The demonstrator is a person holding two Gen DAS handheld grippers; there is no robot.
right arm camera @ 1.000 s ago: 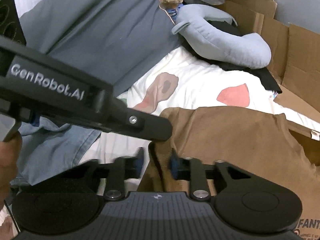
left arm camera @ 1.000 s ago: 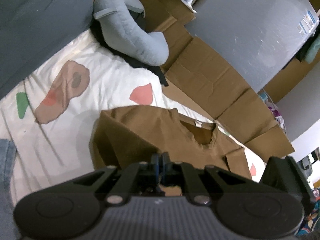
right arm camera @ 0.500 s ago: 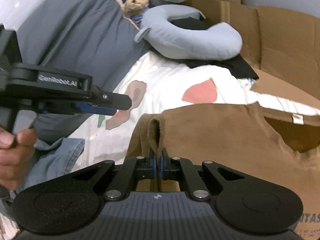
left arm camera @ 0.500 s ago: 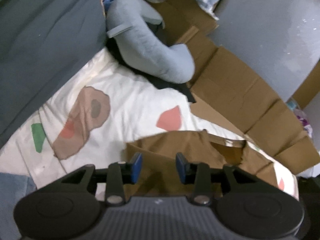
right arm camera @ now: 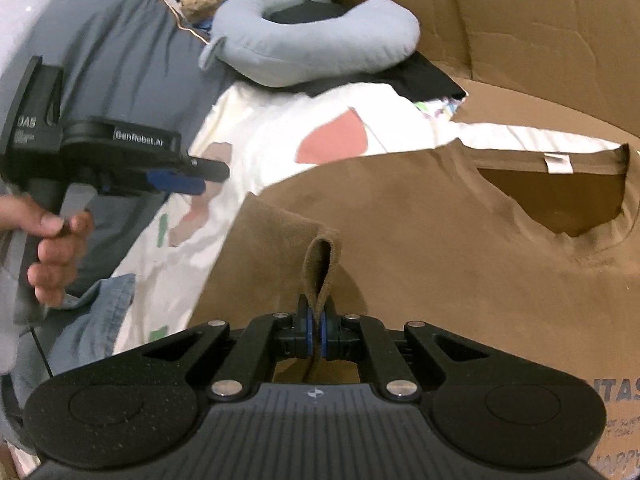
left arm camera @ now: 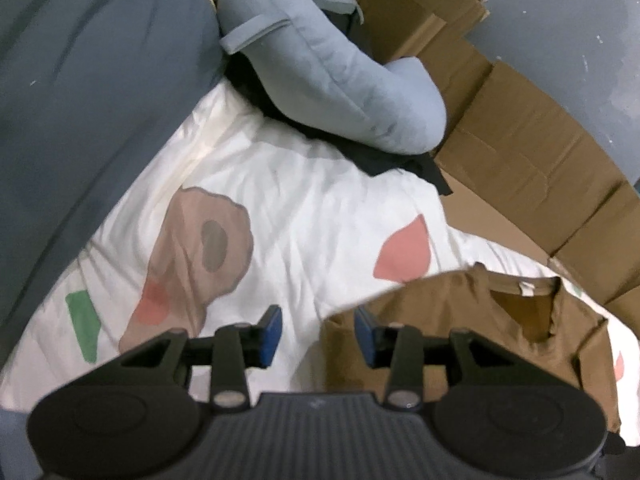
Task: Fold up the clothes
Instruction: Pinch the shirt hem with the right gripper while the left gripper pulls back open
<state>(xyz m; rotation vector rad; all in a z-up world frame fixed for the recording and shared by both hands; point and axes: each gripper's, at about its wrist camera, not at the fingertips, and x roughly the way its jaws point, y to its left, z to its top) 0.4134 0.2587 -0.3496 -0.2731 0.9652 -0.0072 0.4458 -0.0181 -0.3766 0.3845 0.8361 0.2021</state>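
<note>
The right gripper (right arm camera: 316, 332) stays pinched on a fold of the brown cotton T-shirt (right arm camera: 420, 248), lower centre. The left gripper (left arm camera: 318, 334) has let go, its jaws opening over the white patterned bedsheet (left arm camera: 304, 216); that side looks laid down.

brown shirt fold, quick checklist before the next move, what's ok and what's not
1. Right gripper shut on a fold of the shirt: ok.
2. Left gripper free of cloth, jaws opening, nothing between them: ok.
3. Left gripper over the bedsheet, clear of the shirt's edge: ok.
4. Collar and tag lying flat and visible: ok.
5. Shirt smooth: not ok, a flap is doubled over near the right gripper.
6. Bottom hem position: cannot tell, out of view.
</note>
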